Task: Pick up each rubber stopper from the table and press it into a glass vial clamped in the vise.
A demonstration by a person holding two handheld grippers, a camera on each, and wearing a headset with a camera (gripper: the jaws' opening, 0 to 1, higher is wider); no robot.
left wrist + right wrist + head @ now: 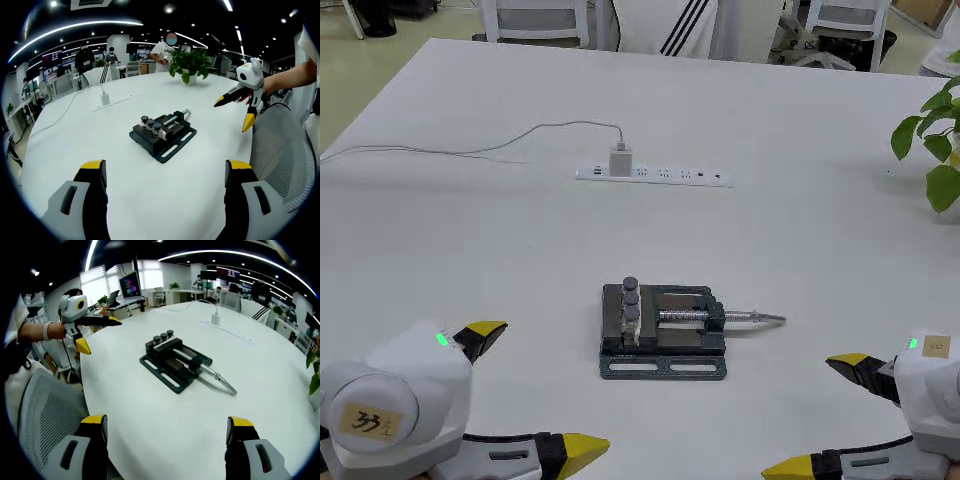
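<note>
Splayed and empty, left tongs (556, 384) and right tongs (796, 414) level either side of the vise (663, 335).

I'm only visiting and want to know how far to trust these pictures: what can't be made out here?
- Clear glass vials: head view, mostly hidden between the jaws of the black metal vise, under three dark grey rubber stoppers.
- How deep the stoppers sit: too small, all views.
- Green leafy plant: head view, cut off by the right edge.

White table (470, 250) w/ black vise (672, 342) mid, power strip (655, 174) + cable (440, 151) beyond.
</note>
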